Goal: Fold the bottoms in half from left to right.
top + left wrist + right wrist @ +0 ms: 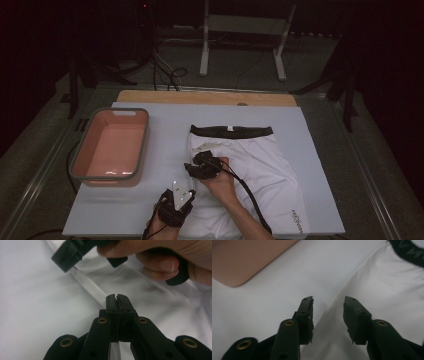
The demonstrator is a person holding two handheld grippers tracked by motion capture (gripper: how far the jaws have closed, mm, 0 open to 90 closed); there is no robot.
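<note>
Nearest the camera in the high view, the left gripper (189, 191) sits at the lower left edge of the white boxer shorts (265, 170), held by a hand that comes in from the bottom. Its own view shows its fingers (111, 305) clenched tight on the hem of the shorts (155, 305), with a narrow band of fabric running out from between them.

Just beyond it, the right gripper (192, 167) is low over the left side edge of the shorts, its cable (250, 192) trailing back across the white cloth. Its fingers (305, 310) stand apart and straddle the edge of the shorts (387, 290); the pads do not seem to press the fabric, though the angle makes that hard to judge. In the left gripper view the right gripper (67, 255) and the hand (160, 255) around it lie just past the pinched hem.

Spread flat on the pale table (165, 200), the shorts have their black waistband (232, 131) on the far side. Well to the left stands a pink tub (137, 145) with a grey rim, its corner (237, 262) also visible from the right gripper. Past the table's far wooden edge is a white frame (205, 45) on the floor.
</note>
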